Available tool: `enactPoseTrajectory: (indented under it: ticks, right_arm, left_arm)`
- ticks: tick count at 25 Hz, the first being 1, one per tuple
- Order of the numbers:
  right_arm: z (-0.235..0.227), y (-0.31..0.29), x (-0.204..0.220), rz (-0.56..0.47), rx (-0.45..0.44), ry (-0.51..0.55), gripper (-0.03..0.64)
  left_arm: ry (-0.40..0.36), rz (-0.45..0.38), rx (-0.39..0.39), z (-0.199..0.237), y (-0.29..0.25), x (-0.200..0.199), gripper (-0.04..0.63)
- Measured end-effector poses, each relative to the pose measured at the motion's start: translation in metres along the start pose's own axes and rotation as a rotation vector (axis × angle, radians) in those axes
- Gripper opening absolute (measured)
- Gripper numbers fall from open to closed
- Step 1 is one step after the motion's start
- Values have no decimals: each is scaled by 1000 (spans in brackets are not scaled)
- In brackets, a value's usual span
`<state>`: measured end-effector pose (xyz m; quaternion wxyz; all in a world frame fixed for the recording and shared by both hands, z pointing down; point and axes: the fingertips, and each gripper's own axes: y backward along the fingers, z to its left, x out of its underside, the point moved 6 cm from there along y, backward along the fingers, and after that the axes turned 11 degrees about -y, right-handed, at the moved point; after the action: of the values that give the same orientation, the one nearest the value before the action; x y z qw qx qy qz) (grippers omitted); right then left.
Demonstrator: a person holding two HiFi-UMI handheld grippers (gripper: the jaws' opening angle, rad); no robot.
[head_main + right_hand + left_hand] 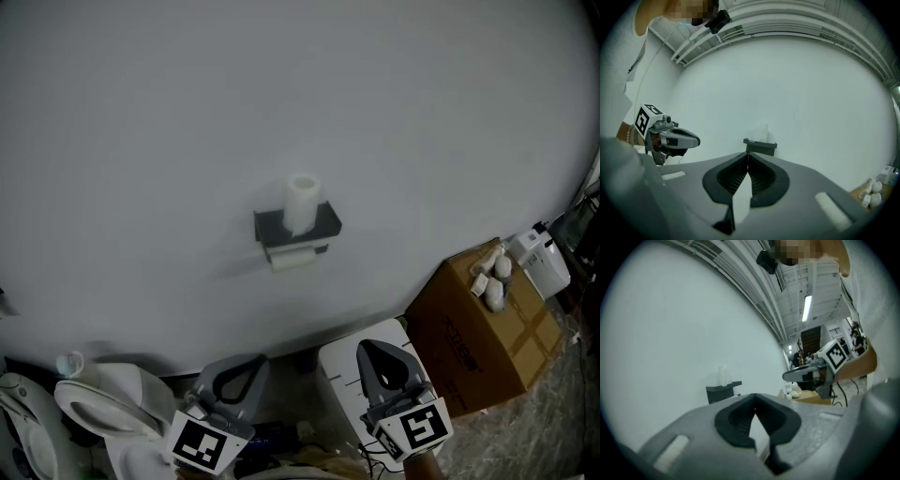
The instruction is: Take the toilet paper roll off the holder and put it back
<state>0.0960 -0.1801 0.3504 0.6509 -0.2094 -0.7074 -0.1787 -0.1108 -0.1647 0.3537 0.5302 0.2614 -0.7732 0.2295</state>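
Observation:
A dark holder is fixed to the white wall, with a white toilet paper roll standing upright on its top shelf and another white roll hanging beneath it. Both grippers are low in the head view, well short of the wall. My left gripper is shut with nothing in it, and my right gripper is shut and empty too. The left gripper view shows the holder and the roll ahead to the left. In the right gripper view the holder and the roll sit straight ahead.
A white toilet stands at the lower left. A white cistern-like box sits under my right gripper. A cardboard box with white objects on top stands at the right by the wall.

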Motion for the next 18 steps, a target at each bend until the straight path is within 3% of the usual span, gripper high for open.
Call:
enactPoseTrajectory:
  ticks: [18]
  right_arm:
    - [6, 2, -1, 3, 25, -9, 5]
  left_arm:
    - [31, -23, 4, 3, 6, 0, -6]
